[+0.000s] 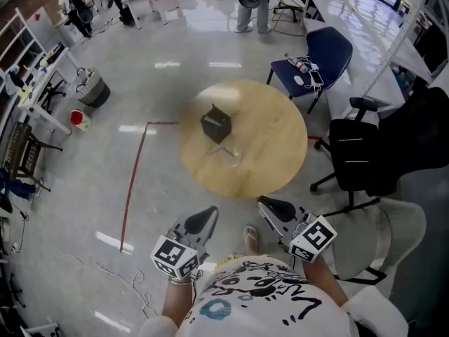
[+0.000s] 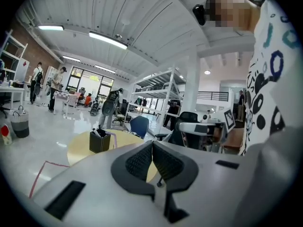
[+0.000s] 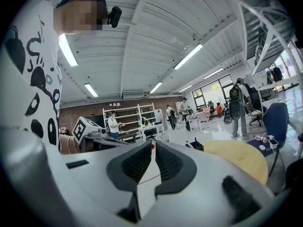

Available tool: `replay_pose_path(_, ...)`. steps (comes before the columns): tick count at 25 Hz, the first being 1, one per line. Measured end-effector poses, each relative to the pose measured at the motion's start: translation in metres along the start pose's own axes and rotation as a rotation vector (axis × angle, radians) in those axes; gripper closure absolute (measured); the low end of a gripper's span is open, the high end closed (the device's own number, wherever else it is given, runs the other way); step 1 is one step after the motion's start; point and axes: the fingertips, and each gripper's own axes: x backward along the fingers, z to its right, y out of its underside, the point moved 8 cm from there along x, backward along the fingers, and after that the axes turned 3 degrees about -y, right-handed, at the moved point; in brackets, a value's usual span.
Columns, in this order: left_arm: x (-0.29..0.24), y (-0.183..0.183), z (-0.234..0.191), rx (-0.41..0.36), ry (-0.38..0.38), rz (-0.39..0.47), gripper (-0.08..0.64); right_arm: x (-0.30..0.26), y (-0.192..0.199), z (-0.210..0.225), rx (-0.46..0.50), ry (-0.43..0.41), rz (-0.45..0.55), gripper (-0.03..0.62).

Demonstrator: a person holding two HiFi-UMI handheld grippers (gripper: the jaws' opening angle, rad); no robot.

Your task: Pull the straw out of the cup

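Observation:
A round wooden table (image 1: 266, 153) stands ahead of me. On it sit a black box (image 1: 215, 125) and, just in front of that, a faint clear cup (image 1: 231, 153) with a thin straw leaning out. Both grippers hang low near my body, well short of the table. The left gripper (image 1: 204, 219) is shut and empty, and so is the right gripper (image 1: 269, 207). In the left gripper view the box (image 2: 100, 141) and a pinkish straw (image 2: 115, 138) show beyond the closed jaws. The right gripper view catches the box (image 3: 195, 144) and the table (image 3: 241, 159).
A blue chair (image 1: 319, 55) with small items on its seat stands behind the table. A black office chair (image 1: 372, 153) and a grey chair (image 1: 382, 241) are on the right. Red tape (image 1: 133, 181) runs along the floor at left. People stand far off.

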Motion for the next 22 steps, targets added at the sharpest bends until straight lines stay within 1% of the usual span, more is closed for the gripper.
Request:
replay_pose_path(9, -0.036, -0.004, 0.007, 0.013, -0.048, -0.01, 0.545, 0.015, 0.0, 0.044, -0.019, -0.021, -0.01, 0.563)
replay_pose_path(15, -0.052, -0.007, 0.006, 0.02, -0.084, -0.004, 0.545, 0.013, -0.004, 0.064, -0.009, -0.058, -0.019, 0.563)
replay_pose_path(18, -0.062, -0.008, 0.009, 0.036, -0.085, -0.003, 0.545, 0.011, -0.005, 0.073, -0.005, -0.07, -0.025, 0.563)
replay_pose_path(22, -0.074, -0.008, 0.013, 0.038, -0.083, -0.01, 0.545, 0.011, -0.007, 0.083, -0.013, -0.084, -0.017, 0.563)
